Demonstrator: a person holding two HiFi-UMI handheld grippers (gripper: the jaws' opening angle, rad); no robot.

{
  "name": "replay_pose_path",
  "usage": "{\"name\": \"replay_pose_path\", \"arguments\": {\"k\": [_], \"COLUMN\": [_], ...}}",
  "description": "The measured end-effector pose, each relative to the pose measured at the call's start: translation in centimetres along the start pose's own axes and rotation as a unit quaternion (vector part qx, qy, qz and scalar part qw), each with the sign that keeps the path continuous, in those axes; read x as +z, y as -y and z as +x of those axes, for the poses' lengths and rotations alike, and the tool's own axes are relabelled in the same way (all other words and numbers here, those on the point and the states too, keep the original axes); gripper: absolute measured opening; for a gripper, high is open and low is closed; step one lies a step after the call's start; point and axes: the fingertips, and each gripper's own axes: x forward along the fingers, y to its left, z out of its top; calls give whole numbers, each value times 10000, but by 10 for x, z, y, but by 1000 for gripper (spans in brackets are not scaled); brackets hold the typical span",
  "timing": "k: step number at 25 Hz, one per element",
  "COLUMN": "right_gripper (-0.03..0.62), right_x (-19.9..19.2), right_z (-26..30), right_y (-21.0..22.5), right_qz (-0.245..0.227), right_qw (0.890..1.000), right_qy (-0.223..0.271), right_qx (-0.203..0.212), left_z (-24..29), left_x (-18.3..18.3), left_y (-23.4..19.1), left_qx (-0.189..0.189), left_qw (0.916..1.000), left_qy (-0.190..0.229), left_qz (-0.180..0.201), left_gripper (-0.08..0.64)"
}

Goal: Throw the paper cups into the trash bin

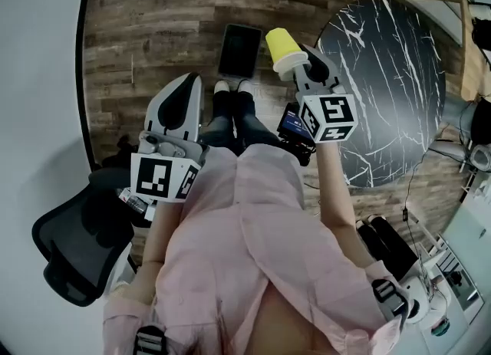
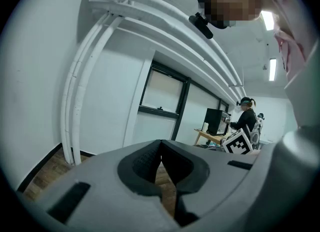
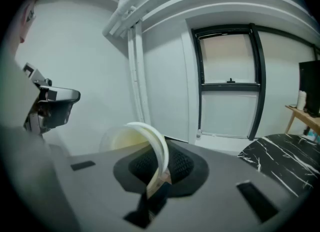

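Note:
A yellow paper cup (image 1: 285,50) is pinched at its rim by my right gripper (image 1: 301,64), held up in front of the person's body. In the right gripper view the cup (image 3: 131,139) shows its cream inside, and its white rim runs between the pads of the right gripper (image 3: 160,170), which is shut on it. On the wood floor just left of the cup stands a dark rectangular bin (image 1: 239,50), seen from above. My left gripper (image 1: 184,87) hangs lower left. In its own view the left gripper (image 2: 161,160) has its jaws together with nothing between them.
A round black marble table (image 1: 387,77) stands at the right. A black office chair (image 1: 73,250) is at the lower left, beside a white wall (image 1: 38,77). The person's shoes (image 1: 232,86) stand just below the bin. Another person (image 2: 246,118) stands far off by a desk.

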Motion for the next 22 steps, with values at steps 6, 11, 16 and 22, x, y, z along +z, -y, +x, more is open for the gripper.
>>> {"name": "replay_pose_path", "arguments": {"k": [6,11,16,22], "right_gripper": [43,43,43,43], "right_x": [-22,-34,-46,-59], "right_z": [5,9,12,23], "right_y": [16,24,44,45], "right_qz": [-6,38,171,186], "right_qw": [9996,9988,9979,9968], "right_qy": [-266,-396,-478,-582], "right_qx": [35,293,411,506], "left_z": [2,6,7,4], "left_x": [-5,-6,-11,-19], "left_y": [2,5,10,11], "left_qx": [-17,-73,-72,86], "left_qw": [10000,10000,9999,9998], "left_qy": [-46,-49,-113,-186], "left_qz": [-10,-7,-24,-61], "left_gripper": [15,15,15,15]}}
